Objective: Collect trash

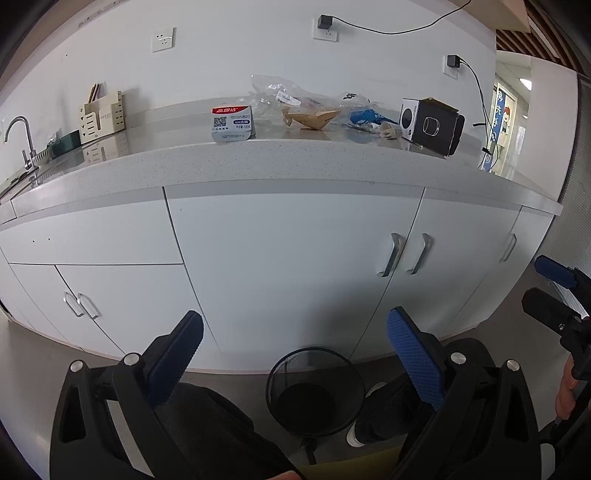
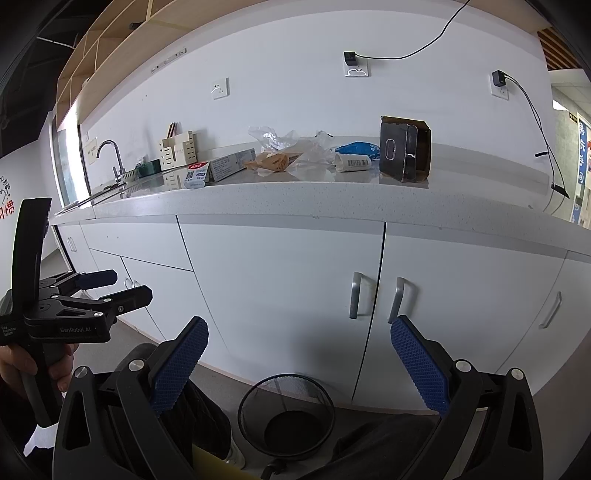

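Jaws wide apart on left gripper (image 1: 295, 354) and right gripper (image 2: 299, 356), both empty. Bin (image 2: 286, 415) waits below; trash (image 2: 295, 155) sits up on counter (image 2: 295, 199).

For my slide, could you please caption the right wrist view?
Open right gripper faces the white speckled countertop strewn with trash, above a black mesh wastebasket.

Two hand-held grippers (image 1: 295, 354) (image 2: 299, 358), one bin (image 2: 286, 415), two boxes (image 2: 404, 151) (image 2: 221, 168).

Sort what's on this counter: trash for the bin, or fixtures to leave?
Trash job:
white toothpaste box
crumpled clear plastic bag
brown paper scrap
blue wrapper
open black cardboard box
black mesh wastebasket

Leave:
beige utensil holder
chrome faucet
wall chargers
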Tool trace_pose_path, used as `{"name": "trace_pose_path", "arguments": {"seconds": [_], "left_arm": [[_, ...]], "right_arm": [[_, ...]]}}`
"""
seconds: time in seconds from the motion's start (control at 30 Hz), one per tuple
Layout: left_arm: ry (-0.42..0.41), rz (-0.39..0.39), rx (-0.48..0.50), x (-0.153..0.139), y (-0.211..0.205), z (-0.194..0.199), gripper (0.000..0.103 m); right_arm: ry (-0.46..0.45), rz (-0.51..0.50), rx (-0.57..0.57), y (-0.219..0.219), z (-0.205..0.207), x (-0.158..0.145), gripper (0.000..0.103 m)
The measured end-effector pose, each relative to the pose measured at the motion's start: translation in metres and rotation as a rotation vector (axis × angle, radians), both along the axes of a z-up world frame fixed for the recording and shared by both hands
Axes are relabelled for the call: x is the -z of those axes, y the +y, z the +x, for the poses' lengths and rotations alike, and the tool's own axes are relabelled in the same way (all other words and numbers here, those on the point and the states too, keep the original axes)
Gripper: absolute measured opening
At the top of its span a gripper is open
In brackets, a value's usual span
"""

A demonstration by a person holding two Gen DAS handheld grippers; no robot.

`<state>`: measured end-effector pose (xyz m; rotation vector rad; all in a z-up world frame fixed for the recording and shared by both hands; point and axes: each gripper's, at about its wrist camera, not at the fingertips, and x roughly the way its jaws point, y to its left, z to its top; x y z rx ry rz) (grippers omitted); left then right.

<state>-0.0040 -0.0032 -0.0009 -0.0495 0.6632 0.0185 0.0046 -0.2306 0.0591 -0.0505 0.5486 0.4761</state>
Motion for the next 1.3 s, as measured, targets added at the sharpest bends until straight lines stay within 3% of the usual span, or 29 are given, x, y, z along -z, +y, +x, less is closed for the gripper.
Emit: {"name": "trace_pose_path", "arguments": {"seconds": [0.23, 0.43, 0.7, 0.9, 1.13, 1.3], "left_arm": [[-0.004, 0.005, 0.002, -0.002, 0.0, 0.001, 0.099], [-0.048, 0.039, -0.002, -0.014, 0.004, 0.007, 0.099], [-0.13, 0.149, 0.01, -0.05, 0.006, 0.037, 0.099], [-0.092, 0.137, 0.03, -0.076, 0.014, 0.087, 0.099], [-0.045, 0.053, -0.027, -0.092, 0.048, 0.16, 0.099], [0.008, 0.066, -0.086, -0.086, 0.067, 0.211, 0.099]], "right_arm": [[-0.01, 0.0, 0.003, -0.005, 0.0, -0.004, 0.1], [-0.075, -0.024, 0.01, -0.005, 0.005, -0.016, 0.1], [-0.154, -0.009, 0.041, -0.013, 0.038, -0.048, 0.1], [-0.232, -0.084, 0.047, -0.009, 0.076, -0.075, 0.1], [-0.174, 0.075, 0.042, -0.032, 0.151, -0.088, 0.1], [-0.131, 0.068, 0.088, -0.038, 0.205, -0.08, 0.1]]}}
